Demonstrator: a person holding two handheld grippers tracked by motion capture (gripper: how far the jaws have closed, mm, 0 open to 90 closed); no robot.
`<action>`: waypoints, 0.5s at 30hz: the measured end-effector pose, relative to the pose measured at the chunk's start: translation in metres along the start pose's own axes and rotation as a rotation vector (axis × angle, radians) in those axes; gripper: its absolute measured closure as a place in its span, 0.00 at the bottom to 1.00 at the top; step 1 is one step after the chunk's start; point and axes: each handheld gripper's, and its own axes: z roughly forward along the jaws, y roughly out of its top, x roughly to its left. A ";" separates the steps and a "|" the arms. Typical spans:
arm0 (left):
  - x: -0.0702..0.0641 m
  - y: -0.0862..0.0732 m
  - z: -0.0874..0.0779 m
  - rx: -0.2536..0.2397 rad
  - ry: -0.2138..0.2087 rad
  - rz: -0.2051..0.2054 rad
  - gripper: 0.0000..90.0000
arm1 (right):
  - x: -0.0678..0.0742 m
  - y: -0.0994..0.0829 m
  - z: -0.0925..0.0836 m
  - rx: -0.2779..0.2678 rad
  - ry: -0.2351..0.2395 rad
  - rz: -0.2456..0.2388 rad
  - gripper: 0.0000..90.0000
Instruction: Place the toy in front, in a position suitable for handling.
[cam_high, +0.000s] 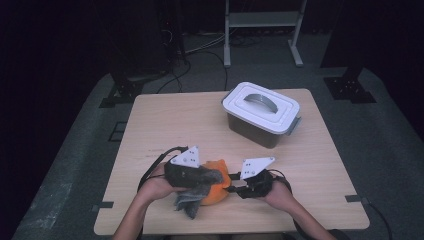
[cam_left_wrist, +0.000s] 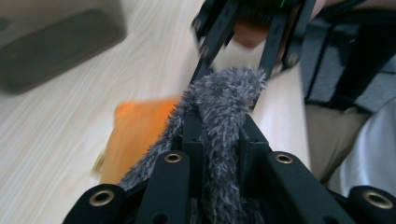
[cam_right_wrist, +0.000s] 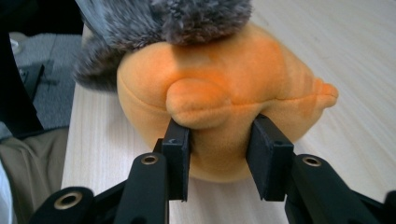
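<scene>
Near the desk's (cam_high: 160, 120) front edge, the left tongs (cam_left_wrist: 219, 121) clench grey fur (cam_left_wrist: 224, 98); the right tongs (cam_right_wrist: 219, 149) pinch the orange plush toy (cam_right_wrist: 224, 93) resting there under the fur.

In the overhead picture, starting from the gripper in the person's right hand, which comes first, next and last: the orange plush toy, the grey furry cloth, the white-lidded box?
From the right gripper:
1. Orange plush toy, right at its jaws, on its left.
2. Grey furry cloth, beyond the toy, at the left gripper.
3. White-lidded box, farthest, toward the table's far side.
</scene>
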 end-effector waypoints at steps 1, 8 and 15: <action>0.000 0.002 0.001 -0.011 -0.014 -0.002 0.86 | 0.000 0.000 0.000 0.000 0.000 0.000 0.68; 0.000 0.008 0.007 0.027 -0.006 0.007 0.86 | 0.001 0.000 -0.001 -0.018 0.014 0.016 0.73; 0.004 -0.006 -0.005 0.035 0.027 -0.028 0.86 | 0.000 0.002 -0.006 -0.042 0.019 0.019 0.74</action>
